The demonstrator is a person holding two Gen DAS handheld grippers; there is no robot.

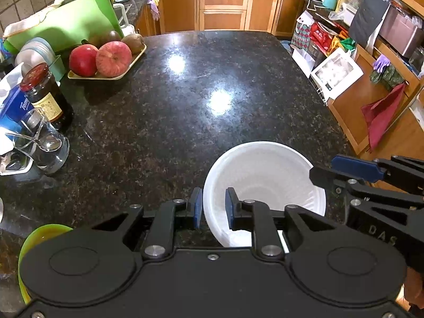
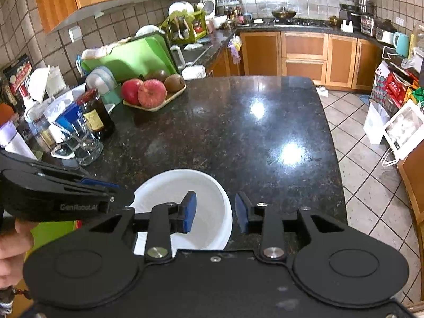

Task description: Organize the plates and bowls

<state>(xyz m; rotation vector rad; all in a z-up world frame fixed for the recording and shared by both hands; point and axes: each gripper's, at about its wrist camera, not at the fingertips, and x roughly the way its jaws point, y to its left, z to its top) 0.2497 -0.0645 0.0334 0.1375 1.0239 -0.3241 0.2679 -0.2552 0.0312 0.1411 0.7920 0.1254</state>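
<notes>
A white bowl (image 1: pixel 265 175) (image 2: pixel 169 188) sits on the dark granite counter (image 1: pixel 172 106) near its front edge. My left gripper (image 1: pixel 213 208) straddles the bowl's left rim, one blue pad outside and one inside, with a gap showing, so it is open. My right gripper (image 2: pixel 215 209) straddles the right rim the same way and is open too; its tip (image 1: pixel 320 175) shows at the bowl's right side in the left wrist view. A yellow-green bowl (image 1: pixel 34 238) (image 2: pixel 53 233) lies at the lower left, mostly hidden behind the gripper bodies.
Along the counter's left side stand a tray of apples and kiwis (image 1: pixel 106 61), a dark jar with a red lid (image 1: pixel 45 92), a glass holding spoons (image 1: pixel 45 145) and a green cutting board (image 1: pixel 66 23). The counter's right edge drops to tiled floor (image 2: pixel 371 159).
</notes>
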